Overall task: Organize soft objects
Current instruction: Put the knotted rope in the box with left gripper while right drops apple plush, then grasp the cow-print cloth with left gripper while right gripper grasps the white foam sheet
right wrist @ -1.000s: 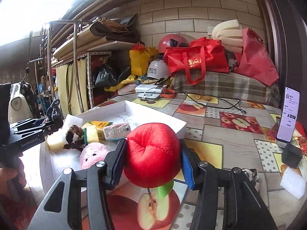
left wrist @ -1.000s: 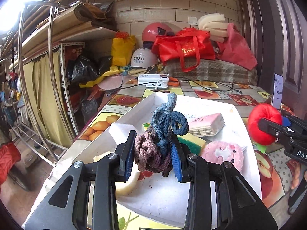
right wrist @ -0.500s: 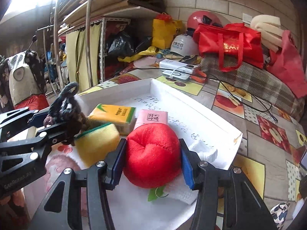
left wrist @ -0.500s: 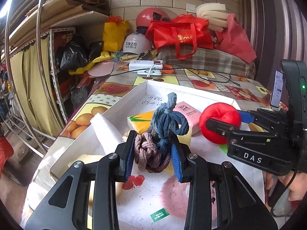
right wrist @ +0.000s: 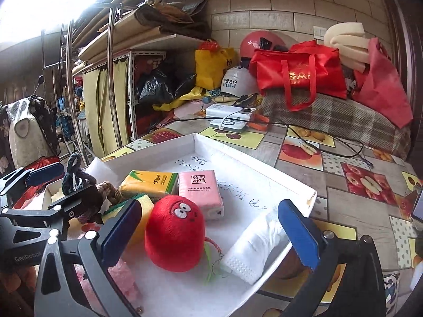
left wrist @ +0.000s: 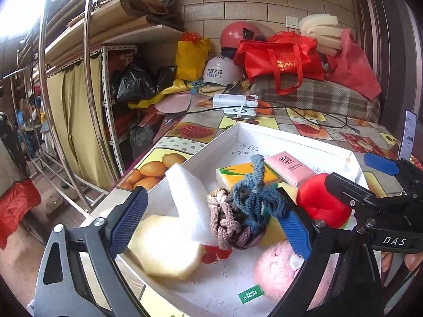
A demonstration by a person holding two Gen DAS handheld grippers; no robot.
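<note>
Two claws we see spread wide, left gripper (left wrist: 211,222) and right gripper (right wrist: 208,227) gripping nothing, red plush (right wrist: 175,233) round, fuzzy, cartoon-eyed, sitting in white tray (right wrist: 253,169), knotted hair ties (left wrist: 243,208) blue and mauve

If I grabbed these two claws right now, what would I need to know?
Left claw: open, around the rope knot, which sits in the white tray.
Right claw: open, red plush released and standing in the tray.
Done: tissue packs, sponges, pink plush and face mask are also in the tray.
Left: back both claws out. Whether more soft things wait outside the tray cannot be seen.
</note>
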